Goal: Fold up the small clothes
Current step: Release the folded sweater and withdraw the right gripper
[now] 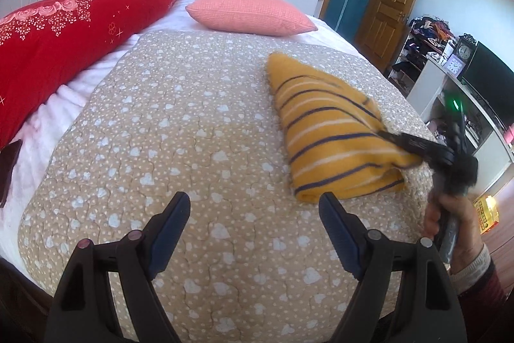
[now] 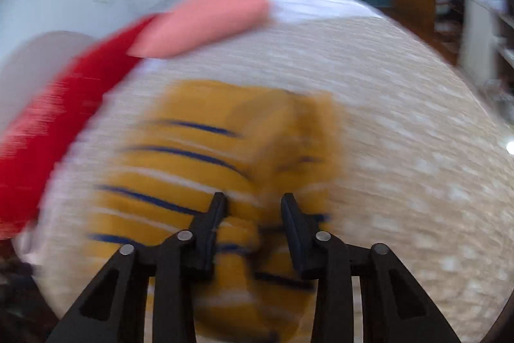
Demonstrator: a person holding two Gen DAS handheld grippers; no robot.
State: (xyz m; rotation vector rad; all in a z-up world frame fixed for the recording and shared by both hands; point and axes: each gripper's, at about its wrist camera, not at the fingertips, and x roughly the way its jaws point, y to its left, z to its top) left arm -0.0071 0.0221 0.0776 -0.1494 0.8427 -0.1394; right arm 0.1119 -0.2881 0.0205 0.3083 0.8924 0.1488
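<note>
A yellow garment with dark blue and white stripes (image 1: 327,130) lies folded on the right side of the bed. My left gripper (image 1: 253,211) is open and empty, above the quilt, just left of the garment's near corner. My right gripper (image 1: 401,143) reaches in from the right, its fingers over the garment's near right edge. In the blurred right wrist view, the right gripper (image 2: 253,204) has its jaws apart, directly over the garment (image 2: 199,169). I cannot tell whether the fingertips touch the cloth.
A beige quilt with white hearts (image 1: 180,150) covers the bed. A red pillow (image 1: 64,31) and a pink pillow (image 1: 247,12) lie at the head. A white desk with clocks and a monitor (image 1: 465,76) stands right of the bed.
</note>
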